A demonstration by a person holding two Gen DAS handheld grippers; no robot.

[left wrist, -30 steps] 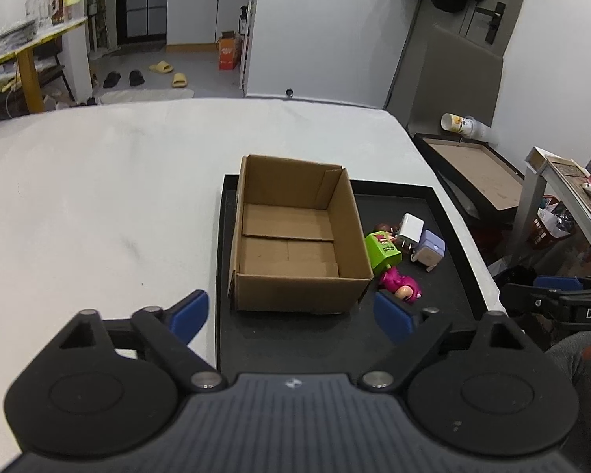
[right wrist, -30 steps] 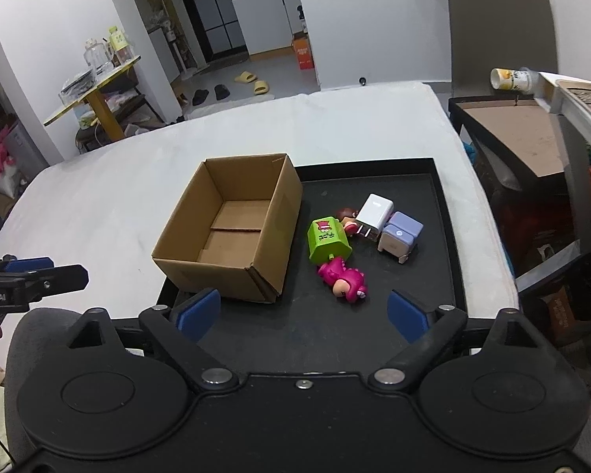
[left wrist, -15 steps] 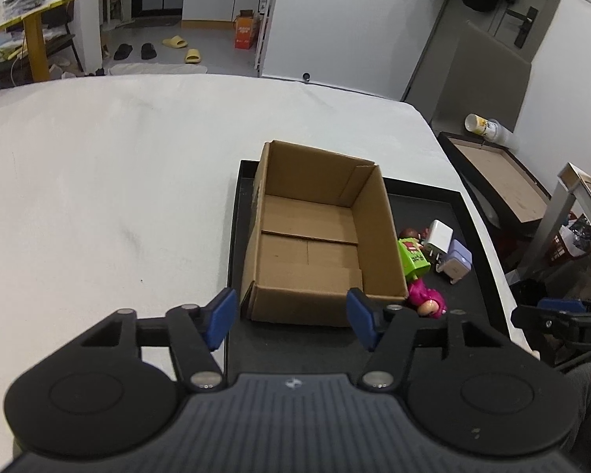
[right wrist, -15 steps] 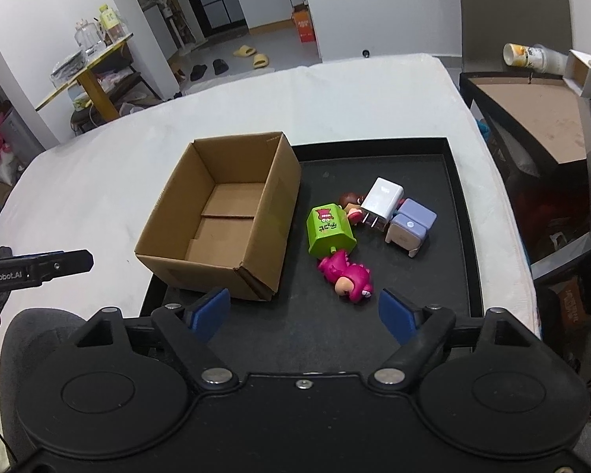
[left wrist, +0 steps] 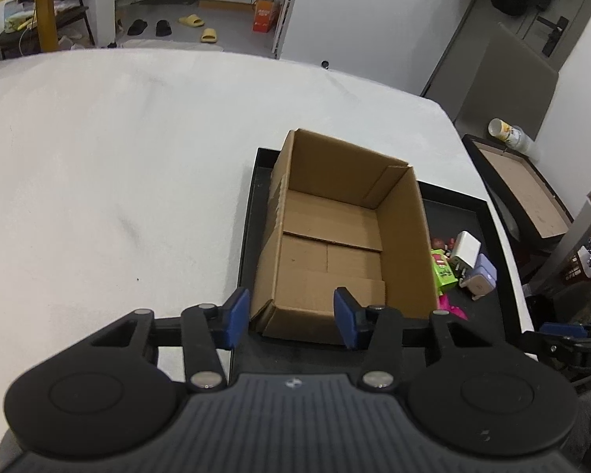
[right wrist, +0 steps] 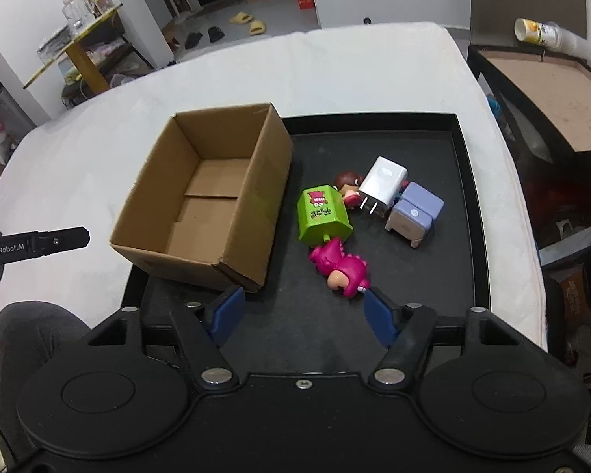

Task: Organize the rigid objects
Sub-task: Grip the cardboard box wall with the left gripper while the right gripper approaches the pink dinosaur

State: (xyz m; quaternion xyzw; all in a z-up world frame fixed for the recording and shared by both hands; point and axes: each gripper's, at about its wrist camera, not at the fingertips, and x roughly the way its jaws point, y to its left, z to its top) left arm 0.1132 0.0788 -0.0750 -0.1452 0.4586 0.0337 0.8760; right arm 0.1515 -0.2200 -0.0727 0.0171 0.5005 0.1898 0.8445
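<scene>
Right wrist: cardboard box empty on tray; both tools' jaws closing on nothing.

White walls, yellow side table, slippers, maybe kitchen cabinets beyond.

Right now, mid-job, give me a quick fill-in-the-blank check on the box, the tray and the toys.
1. The cardboard box holds ____ so far.
2. The box and the toys sit on a black ____.
3. The toy lying nearest the right tool is the ____ dinosaur figure.
4. The white charger leans against a pale ____ charger.

Missing words: nothing; tray; pink; purple
</scene>
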